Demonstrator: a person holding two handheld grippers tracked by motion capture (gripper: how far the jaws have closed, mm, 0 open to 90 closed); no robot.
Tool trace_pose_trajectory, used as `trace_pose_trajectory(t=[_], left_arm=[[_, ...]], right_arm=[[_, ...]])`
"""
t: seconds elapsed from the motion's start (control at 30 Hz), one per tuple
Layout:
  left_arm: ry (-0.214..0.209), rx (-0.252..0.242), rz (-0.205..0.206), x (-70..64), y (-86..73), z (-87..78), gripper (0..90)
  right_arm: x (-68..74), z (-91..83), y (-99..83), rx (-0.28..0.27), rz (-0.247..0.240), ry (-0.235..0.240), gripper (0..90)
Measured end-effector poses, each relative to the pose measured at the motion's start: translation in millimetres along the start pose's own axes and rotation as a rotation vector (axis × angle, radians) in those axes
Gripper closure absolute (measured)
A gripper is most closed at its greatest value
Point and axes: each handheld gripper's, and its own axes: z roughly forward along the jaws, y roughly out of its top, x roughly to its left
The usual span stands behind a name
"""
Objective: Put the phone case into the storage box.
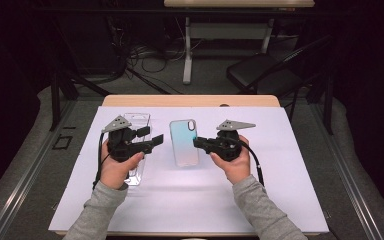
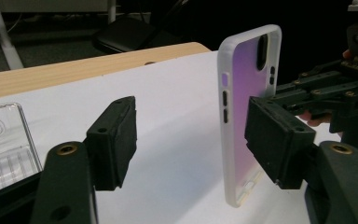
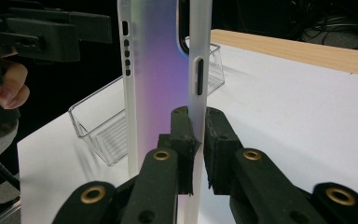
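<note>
A phone case (image 1: 183, 142) with a white rim and a teal-to-purple back stands upright on its short end at the middle of the white sheet. My right gripper (image 1: 198, 142) is shut on the case's right side edge; in the right gripper view the rim (image 3: 198, 70) runs up between my right gripper's (image 3: 198, 128) jaws. My left gripper (image 1: 150, 137) is open just left of the case and apart from it. In the left gripper view the case (image 2: 247, 102) rises beyond my left gripper's (image 2: 193, 140) spread jaws, with the right gripper (image 2: 326, 88) behind it.
A clear plastic box (image 1: 137, 122) lies under my left hand, also seen as the box (image 2: 4, 149) and the box (image 3: 102, 126). White paper (image 1: 280, 165) covers the wooden table (image 1: 190, 101). A dark folding chair (image 1: 265, 72) and cables sit beyond the far edge.
</note>
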Motion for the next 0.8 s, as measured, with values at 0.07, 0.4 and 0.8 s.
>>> trace_pose_trajectory(t=[0.07,0.4,0.8], left_arm=[[0.001,0.0,-0.003,-0.4,-0.1,0.2,30.5],[0.004,-0.014,0.018,-4.5,-0.2,0.7,25.0],[0.023,-0.017,0.019,-8.0,-0.4,1.4,31.2]], right_arm=[[1.9,1.8,-1.4,-0.002,-0.002,-0.012,83.2],[9.6,9.2,-8.6,-0.011,0.001,-0.036,83.3],[16.6,11.0,-12.4,-0.035,0.012,-0.058,83.2]])
